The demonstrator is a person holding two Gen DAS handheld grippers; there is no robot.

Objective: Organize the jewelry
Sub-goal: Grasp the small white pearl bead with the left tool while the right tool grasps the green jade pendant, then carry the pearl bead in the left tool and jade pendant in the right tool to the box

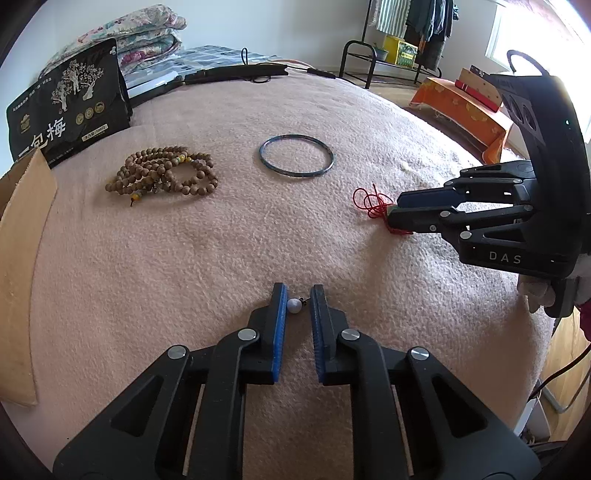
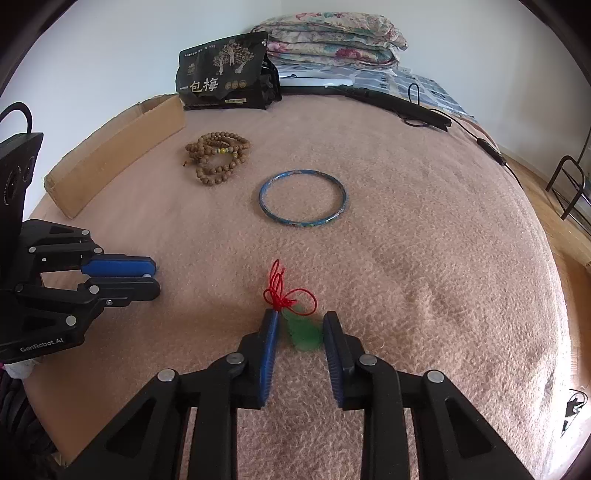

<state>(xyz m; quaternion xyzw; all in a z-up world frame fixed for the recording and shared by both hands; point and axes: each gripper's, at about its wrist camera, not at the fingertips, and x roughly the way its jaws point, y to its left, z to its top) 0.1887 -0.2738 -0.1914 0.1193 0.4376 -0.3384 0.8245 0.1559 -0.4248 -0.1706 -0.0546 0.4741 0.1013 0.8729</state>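
Observation:
On the pink blanket [image 1: 207,243] lie a wooden bead string [image 1: 164,173], a blue bangle [image 1: 296,157] and a green pendant on a red cord [image 2: 301,326]. My left gripper [image 1: 298,295] is open around a small white bead earring [image 1: 294,305] that lies between its fingers, touching the left pad. My right gripper [image 2: 300,321] is open with the green pendant between its fingers on the blanket. In the left wrist view the right gripper [image 1: 393,214] sits over the red cord [image 1: 371,203]. The left gripper [image 2: 153,277] shows at the left of the right wrist view.
A black snack bag [image 2: 225,74] and folded quilts [image 2: 332,37] stand at the back. A cardboard piece [image 2: 118,147] lies at the left edge. A black strip and cable [image 2: 406,105] lie at the back right. A clothes rack [image 1: 406,33] stands beyond the bed.

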